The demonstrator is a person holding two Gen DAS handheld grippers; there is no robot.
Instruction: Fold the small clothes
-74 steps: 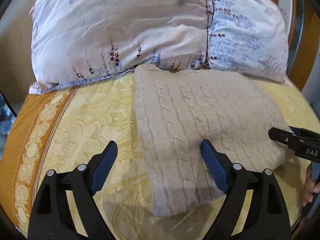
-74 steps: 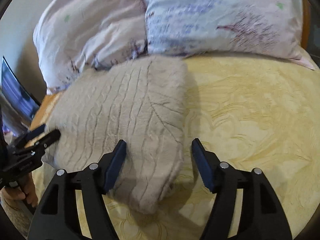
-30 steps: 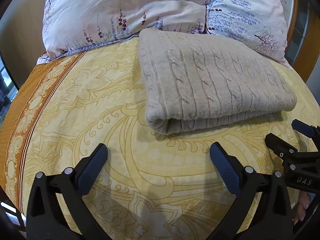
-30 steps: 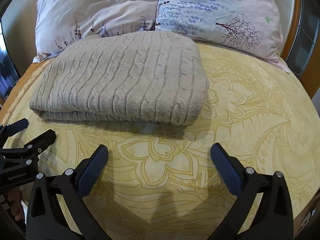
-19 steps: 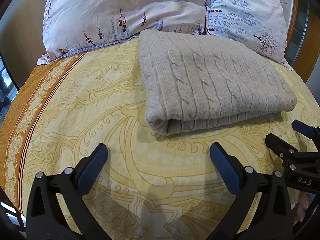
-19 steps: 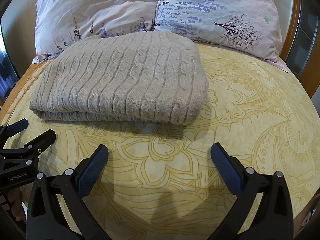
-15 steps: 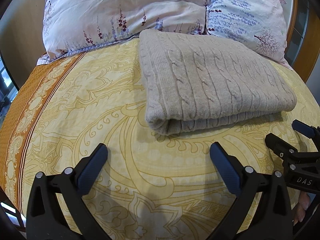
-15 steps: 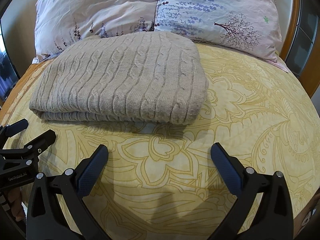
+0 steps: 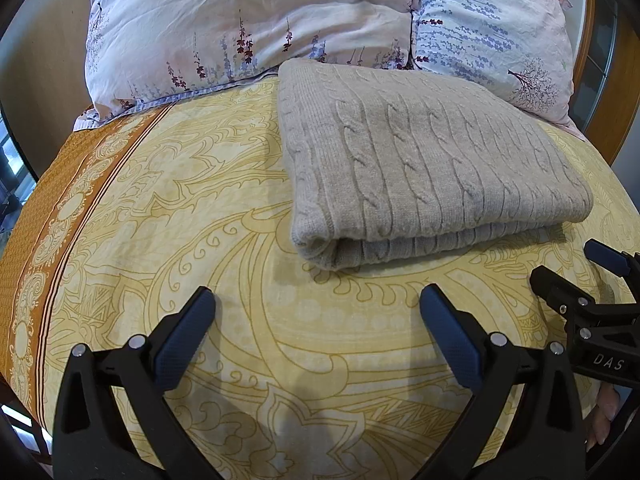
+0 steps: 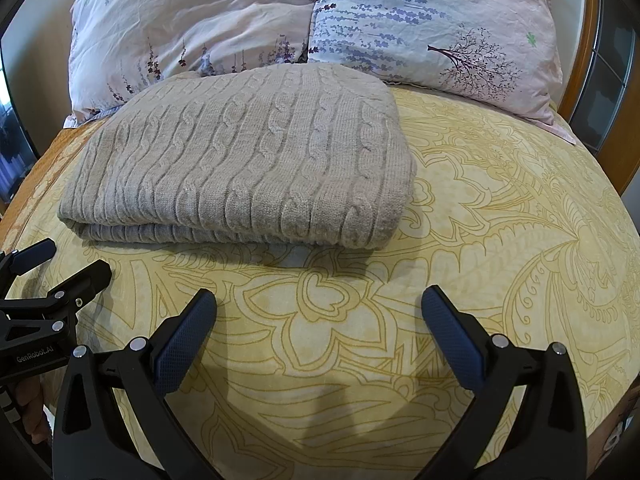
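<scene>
Left wrist view has the cable-knit sweater (image 9: 424,164) folded into a tidy rectangle on the bed (image 9: 168,208) by the pillows (image 9: 248,20), both grippers (image 9: 316,332) (image 10: 320,332) jaws wide and empty, so looks basically done.

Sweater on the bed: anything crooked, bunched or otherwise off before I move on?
Nothing stands out. The beige cable-knit sweater lies as a flat folded rectangle on the yellow bedspread, edges roughly aligned, its far edge against the pillows. Both grippers, left and right, are open and clear of it.
</scene>
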